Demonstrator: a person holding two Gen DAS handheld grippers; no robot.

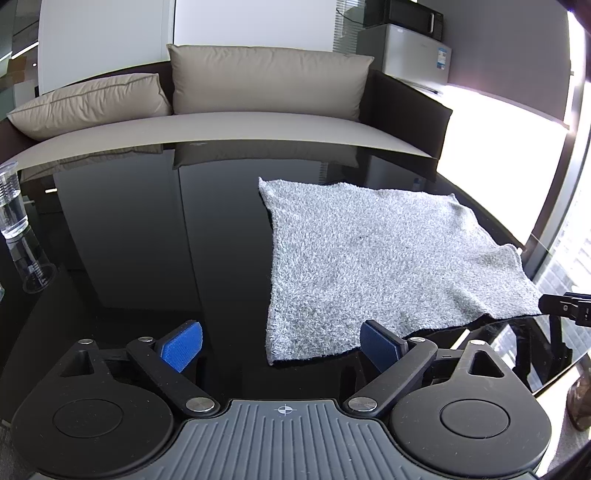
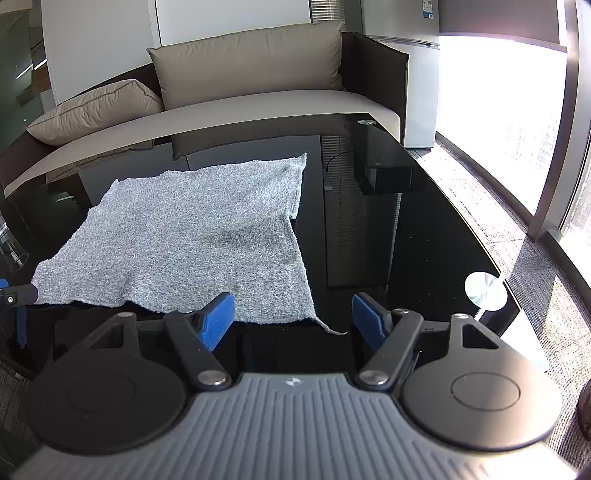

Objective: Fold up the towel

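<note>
Towel flat, both tongs at its near corners.
I see the left gripper [image 1: 282, 347] and right gripper [image 2: 293, 319] wide, gripping nothing, each straddling a near corner of the towel [image 1: 388, 258] on the table [image 1: 147, 240].

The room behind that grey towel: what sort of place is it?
Probably an office lounge or break area: a sofa with beige cushions, a glossy black table, and a small fridge with a microwave on top.

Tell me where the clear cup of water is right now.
In the left wrist view, the clear cup stands at the far left edge of the black table, well left of the towel.
</note>
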